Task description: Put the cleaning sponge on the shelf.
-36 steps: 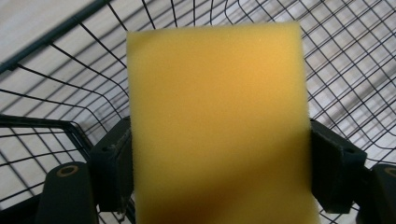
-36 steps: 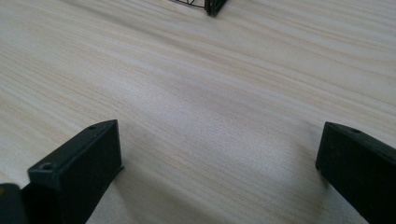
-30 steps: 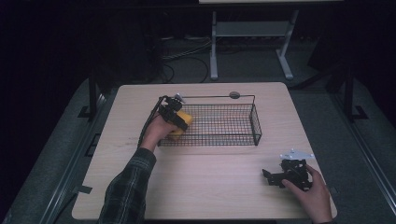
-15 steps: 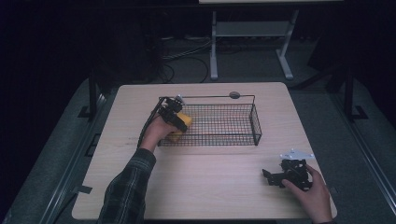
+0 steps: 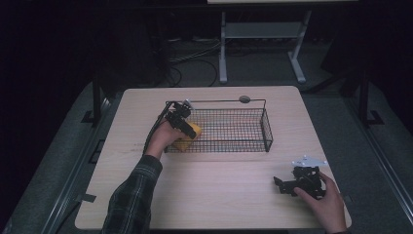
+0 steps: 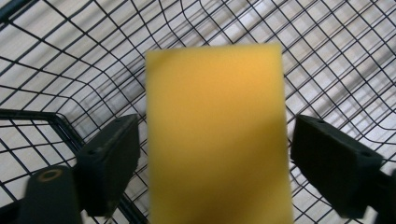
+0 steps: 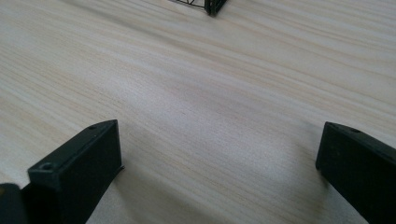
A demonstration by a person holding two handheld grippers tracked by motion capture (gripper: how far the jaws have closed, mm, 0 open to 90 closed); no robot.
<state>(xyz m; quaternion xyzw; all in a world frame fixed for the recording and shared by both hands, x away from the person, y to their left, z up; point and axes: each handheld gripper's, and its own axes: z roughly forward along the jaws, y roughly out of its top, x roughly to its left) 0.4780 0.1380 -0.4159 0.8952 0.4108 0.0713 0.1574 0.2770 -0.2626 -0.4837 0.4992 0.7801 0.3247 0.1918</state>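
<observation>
A yellow sponge (image 5: 185, 141) lies inside the left end of a black wire basket (image 5: 267, 129) on the wooden table (image 5: 219, 195). My left gripper (image 5: 191, 130) reaches into that end from above. In the left gripper view its jaws stand on either side of the sponge (image 6: 217, 93) with a small gap at each side, so the left gripper (image 6: 215, 149) is open. The mesh of the basket (image 6: 56, 70) shows behind the sponge. My right gripper (image 5: 283, 184) rests on the table at the front right, held by a hand, jaws wide apart. Bare wood lies between the jaws of the right gripper (image 7: 219, 163).
A corner of the basket (image 7: 210, 7) sits far ahead in the right gripper view. A small round grey cap (image 5: 244, 99) is set into the table behind the basket. A white stand (image 5: 263, 34) is on the dark floor beyond the table.
</observation>
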